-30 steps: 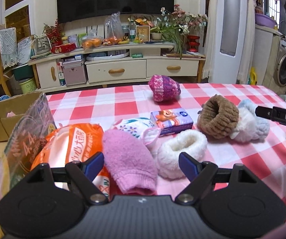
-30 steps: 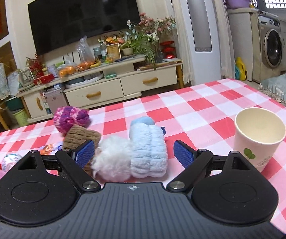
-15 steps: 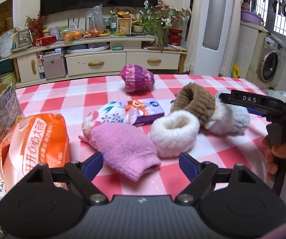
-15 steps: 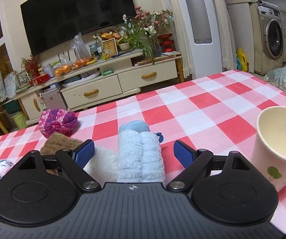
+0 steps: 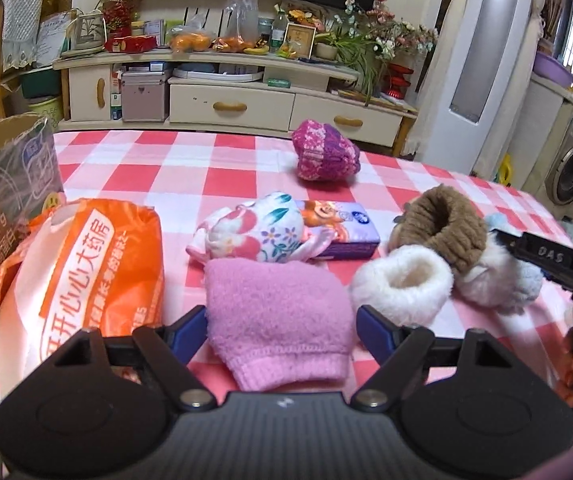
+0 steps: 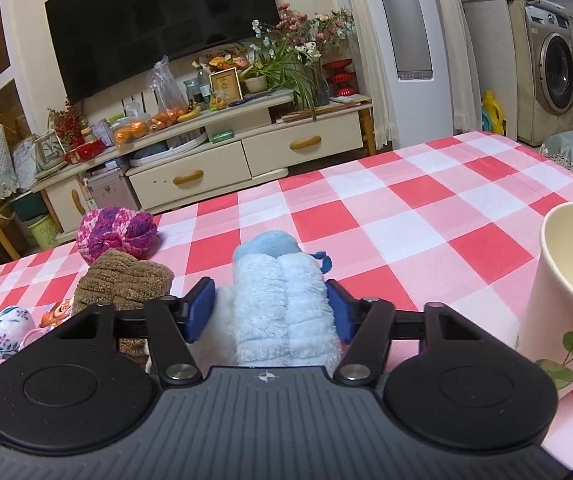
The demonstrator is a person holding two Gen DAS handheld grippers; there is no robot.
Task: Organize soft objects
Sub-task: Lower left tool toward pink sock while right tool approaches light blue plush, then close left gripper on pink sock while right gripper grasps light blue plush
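- Two grippers are at work on the checked tablecloth (image 6: 426,216), each lined up with a different soft item, so the coming move turns on which item lies between which jaws.
- Straight ahead of the right gripper (image 6: 270,306) lies the light blue fluffy sock (image 6: 282,300), its long axis running away along the line of the fingers, its rounded far end towards the television side.
- The right jaws are closing, with the blue sock between them; the right-hand pad appears to be touching the pile, while a white fluffy piece sits between the sock and the left-hand pad, so a firm grip cannot yet be claimed.
- Between the fingers of the left gripper (image 5: 282,326) lies the pink sock (image 5: 278,316), cuff end nearest the camera and body stretching away.
- The left jaws are closing too, but they stand wide; the pads are just beside the pink sock's edges, and nothing is judged to be held.
- A white fluffy sock (image 5: 402,290) and a brown ribbed sock (image 5: 442,226) lie to the right of the pink one, touching each other; the right gripper is plainly nearer to these.
- A paper cup (image 6: 566,292) stands near the right gripper's outer side and could be knocked during a lift.
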